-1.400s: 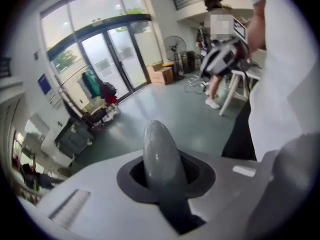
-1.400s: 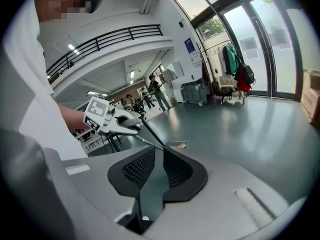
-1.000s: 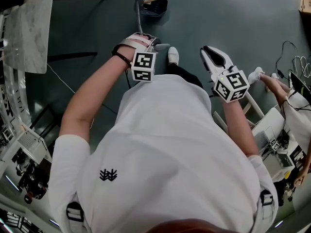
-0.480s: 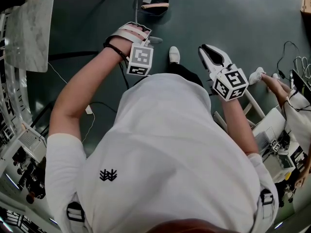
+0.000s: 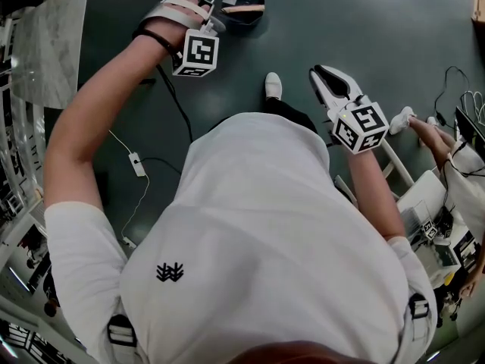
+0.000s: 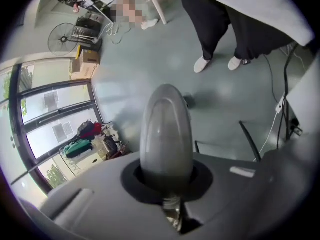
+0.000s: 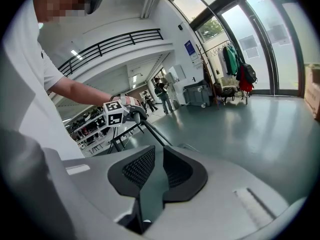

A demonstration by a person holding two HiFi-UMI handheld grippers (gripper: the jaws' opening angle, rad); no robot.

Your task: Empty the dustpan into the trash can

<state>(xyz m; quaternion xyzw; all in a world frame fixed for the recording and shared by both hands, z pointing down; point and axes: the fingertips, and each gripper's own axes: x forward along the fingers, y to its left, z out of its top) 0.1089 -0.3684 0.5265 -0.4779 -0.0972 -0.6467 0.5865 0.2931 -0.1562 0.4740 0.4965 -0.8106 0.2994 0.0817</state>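
In the head view my left gripper (image 5: 213,20) holds the loaded dustpan (image 5: 241,10) low at the floor with no trash can visible, in the left gripper view its jaws clamp the rounded handle (image 6: 166,134), which may twist and spill, and in the right gripper view my right gripper (image 7: 150,176) stands parted and empty.

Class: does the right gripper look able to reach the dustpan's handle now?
Probably yes: the right gripper is open and empty, and nothing stands between it and the handle, held by the left gripper.
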